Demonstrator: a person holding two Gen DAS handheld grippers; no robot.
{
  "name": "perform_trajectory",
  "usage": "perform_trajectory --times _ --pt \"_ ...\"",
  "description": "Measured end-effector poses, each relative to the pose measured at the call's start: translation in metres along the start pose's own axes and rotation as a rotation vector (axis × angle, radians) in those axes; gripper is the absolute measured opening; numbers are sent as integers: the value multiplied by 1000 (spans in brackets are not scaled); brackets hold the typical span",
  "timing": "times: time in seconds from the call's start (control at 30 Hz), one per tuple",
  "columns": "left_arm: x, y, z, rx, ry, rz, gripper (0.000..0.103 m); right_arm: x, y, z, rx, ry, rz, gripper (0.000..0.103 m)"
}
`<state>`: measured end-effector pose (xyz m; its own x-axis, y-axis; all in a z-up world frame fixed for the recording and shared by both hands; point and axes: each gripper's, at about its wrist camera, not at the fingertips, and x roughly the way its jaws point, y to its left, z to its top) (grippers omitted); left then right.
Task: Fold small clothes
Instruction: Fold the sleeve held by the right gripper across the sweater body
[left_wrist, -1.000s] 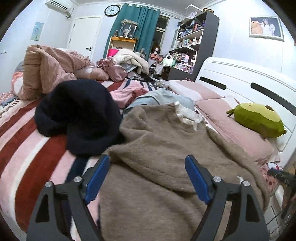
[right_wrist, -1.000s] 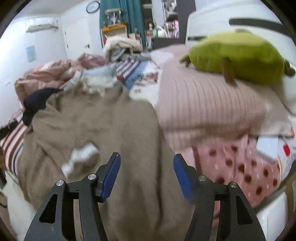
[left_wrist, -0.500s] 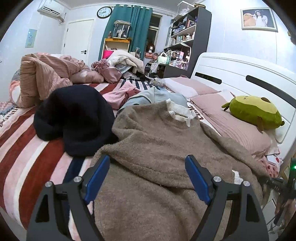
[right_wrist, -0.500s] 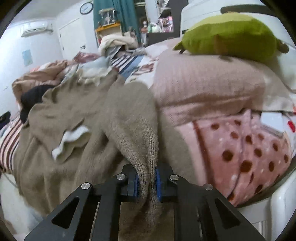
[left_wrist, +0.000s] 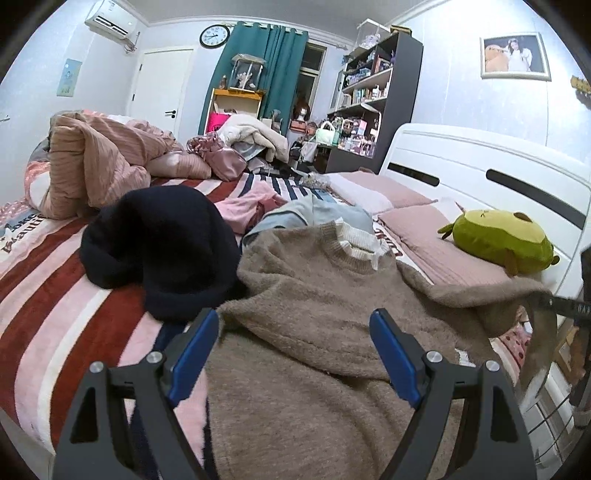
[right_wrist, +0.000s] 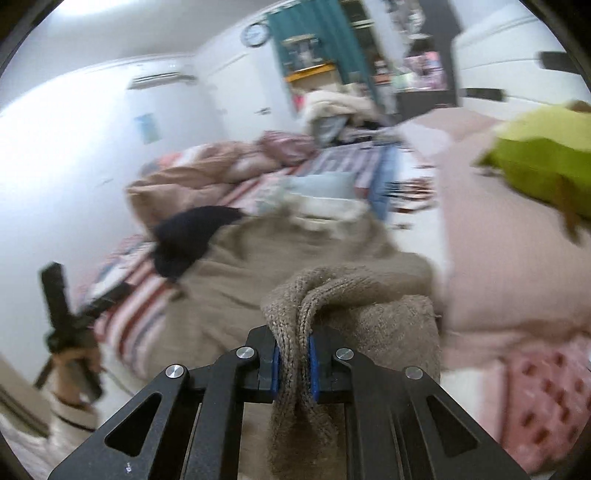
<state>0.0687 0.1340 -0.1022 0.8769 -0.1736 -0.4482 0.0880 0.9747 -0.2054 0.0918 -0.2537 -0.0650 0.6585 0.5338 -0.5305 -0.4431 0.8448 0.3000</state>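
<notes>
While the right gripper (right_wrist: 293, 363) pinches the tan sweater (left_wrist: 332, 314)'s sleeve cuff and the left gripper (left_wrist: 293, 350) gapes empty above its hem, carry that sleeve leftward, keeping it taut.

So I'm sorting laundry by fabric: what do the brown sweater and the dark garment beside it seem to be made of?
The brown sweater looks like a fuzzy, matte knit, perhaps wool or acrylic: ribbed loops show where the right claw pinches it. The dark garment looks like a thick, soft navy or black knit or fleece; no weave is discernible.
</notes>
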Motion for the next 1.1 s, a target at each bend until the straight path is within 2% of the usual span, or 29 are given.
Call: perform_trajectory --times 0.07,0.13,0.27,0.33,0.4,0.43,0.47,0.53,0.63,0.7,0.83,0.93,1.0,1.03,1.07,1.1 --pt "-5 4 0 -6 -5 -2 82 26 15 9 31 34 100 7" --pt "-10 9 0 -11 -4 -3 83 59 29 14 50 86 161 9" --pt "-16 13 -2 -6 10 -4 87 126 45 2 89 199 180 20" --pt "-15 11 -7 1 37 -41 88 145 45 -5 106 245 188 23" --pt "-12 4 -13 7 72 -89 90 144 43 -4 114 236 200 30" --pt "-8 -1 -17 16 97 -128 90 137 41 -2 113 223 208 38" --pt "-6 -7 -20 27 115 -160 90 124 39 0 95 201 210 51" --pt "4 -28 -30 52 171 -255 90 99 40 5 5 143 168 64" --pt "24 -62 -47 54 249 -414 90 61 30 4 -73 89 31 64" --pt "41 -84 -58 69 306 -447 90 48 17 -5 -86 82 -54 64" --pt "70 -116 -80 64 409 -506 89 43 -23 -35 -62 130 -241 64" --pt "80 -135 -90 70 441 -522 68 55 -46 -58 -47 163 -329 64" --pt "86 -143 -94 89 465 -475 45 65 -54 -64 -42 170 -348 64" --pt "86 -144 -95 98 472 -465 39 73 -54 -66 -58 181 -361 64" --pt "85 -145 -95 108 478 -458 29 82 -52 -67 -79 196 -371 64" --pt "84 -146 -96 118 484 -455 15 89 -50 -66 -97 204 -378 64"
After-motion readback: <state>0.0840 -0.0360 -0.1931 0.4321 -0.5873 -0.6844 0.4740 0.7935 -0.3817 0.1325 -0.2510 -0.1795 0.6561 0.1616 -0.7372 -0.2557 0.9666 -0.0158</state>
